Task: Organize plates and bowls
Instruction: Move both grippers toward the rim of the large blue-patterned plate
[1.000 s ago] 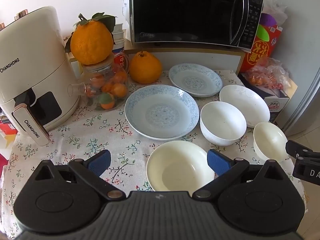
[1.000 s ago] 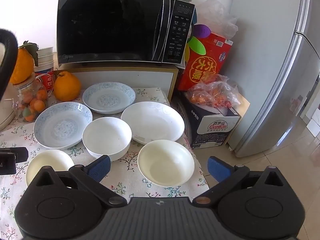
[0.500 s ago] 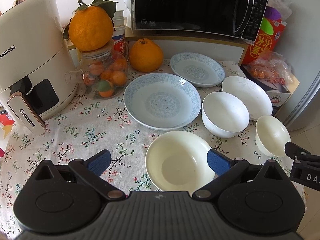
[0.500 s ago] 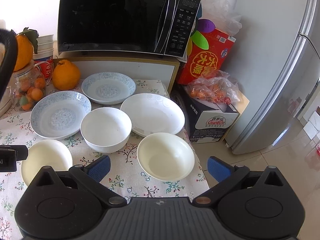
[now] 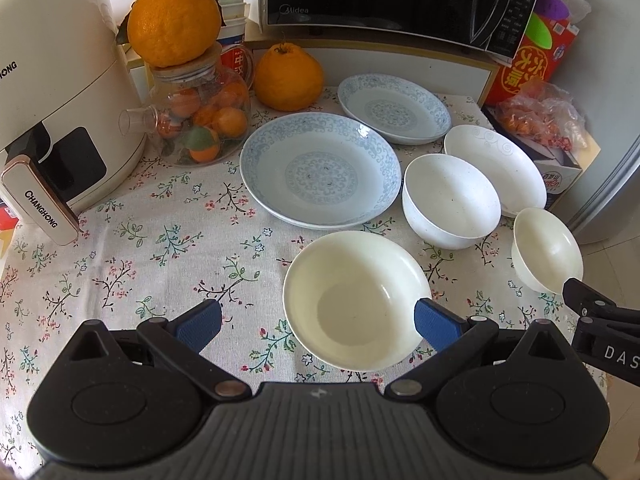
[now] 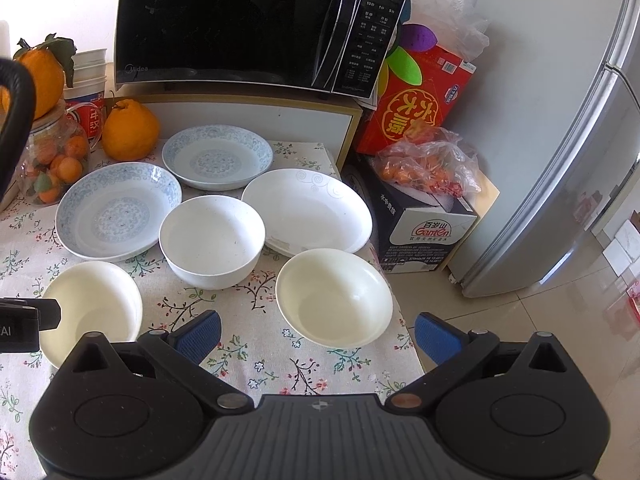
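Several dishes sit on the floral tablecloth [image 5: 160,240]. At the back are a large blue-patterned plate [image 5: 320,172] [image 6: 116,210], a smaller blue plate [image 5: 394,108] [image 6: 218,158] and a white plate [image 5: 494,168] [image 6: 306,210]. A deep white bowl [image 5: 450,200] [image 6: 212,240] stands in the middle. My left gripper [image 5: 316,324] is open just short of a cream bowl [image 5: 356,300] [image 6: 92,308], touching nothing. My right gripper [image 6: 316,336] is open before a second cream bowl [image 6: 334,296] [image 5: 546,248] near the table's right edge.
A white air fryer [image 5: 52,100] stands at the left, beside a glass jar of small oranges [image 5: 200,120] and a big orange [image 5: 288,78]. A microwave [image 6: 248,24] sits behind. Off the table's right edge are a carton with bagged fruit [image 6: 428,168] and a fridge [image 6: 560,140].
Both grippers have come slightly closer over the table, so the dishes sit higher and a little larger in each view. Both stayed open and no dish moved.
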Tool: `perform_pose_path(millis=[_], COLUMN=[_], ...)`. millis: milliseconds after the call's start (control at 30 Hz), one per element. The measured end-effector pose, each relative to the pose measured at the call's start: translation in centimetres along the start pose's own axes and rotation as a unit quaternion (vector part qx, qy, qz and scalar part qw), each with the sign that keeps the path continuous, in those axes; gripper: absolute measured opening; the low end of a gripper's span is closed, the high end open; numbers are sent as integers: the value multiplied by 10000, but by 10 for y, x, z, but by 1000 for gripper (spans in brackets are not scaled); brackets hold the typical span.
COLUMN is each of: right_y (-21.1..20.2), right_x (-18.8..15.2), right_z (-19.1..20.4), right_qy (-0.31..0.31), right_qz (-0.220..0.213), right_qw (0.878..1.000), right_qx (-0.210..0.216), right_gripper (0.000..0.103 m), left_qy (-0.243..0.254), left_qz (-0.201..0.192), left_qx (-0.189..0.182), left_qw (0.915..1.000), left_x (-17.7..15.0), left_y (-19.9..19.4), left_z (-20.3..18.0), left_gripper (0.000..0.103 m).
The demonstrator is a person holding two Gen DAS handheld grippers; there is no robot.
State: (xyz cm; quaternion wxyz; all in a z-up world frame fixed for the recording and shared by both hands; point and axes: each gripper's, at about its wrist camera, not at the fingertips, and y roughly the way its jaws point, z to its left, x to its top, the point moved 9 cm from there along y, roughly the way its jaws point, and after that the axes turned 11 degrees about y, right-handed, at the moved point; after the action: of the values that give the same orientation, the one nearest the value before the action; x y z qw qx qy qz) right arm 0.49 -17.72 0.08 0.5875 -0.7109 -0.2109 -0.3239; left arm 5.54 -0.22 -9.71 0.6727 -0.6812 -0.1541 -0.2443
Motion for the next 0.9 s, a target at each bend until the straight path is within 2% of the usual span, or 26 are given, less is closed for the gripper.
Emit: perform_pose_path(millis=[200, 433, 533, 633, 767, 833, 900], right_y=[3, 11, 19, 32, 38, 40, 42], right_x=[-3, -8, -10, -12, -4, 1, 7], right_z=[2, 6, 8, 10, 25, 37, 54], right_qy=[32, 74, 523, 1254, 1924, 2104, 2235], right_qz=[163, 330, 637, 1001, 1068, 1093, 1139], right_qw=[9999, 9994, 9954, 9826, 9621, 9527, 9410], right_qx=[47, 105, 493, 935, 1611, 1902, 2270], right_gripper=[99, 99, 99, 98, 90, 80, 61], left_qy=[-51, -83, -75, -194, -448, -656, -1016], left_qz=[157, 195, 171, 197, 95, 111, 53], left_qx=[-184, -171, -126, -121, 31, 179, 212], left_qw=[9997, 9996, 9997, 9995, 9989, 9976, 9946], left_x=[-6, -6, -4, 0, 12, 16, 21], left_y=[2, 7, 11, 15, 20, 22, 26], left_z=[-4, -2, 2, 10, 36, 54, 73], left_gripper=[103, 103, 103, 103, 103, 101, 97])
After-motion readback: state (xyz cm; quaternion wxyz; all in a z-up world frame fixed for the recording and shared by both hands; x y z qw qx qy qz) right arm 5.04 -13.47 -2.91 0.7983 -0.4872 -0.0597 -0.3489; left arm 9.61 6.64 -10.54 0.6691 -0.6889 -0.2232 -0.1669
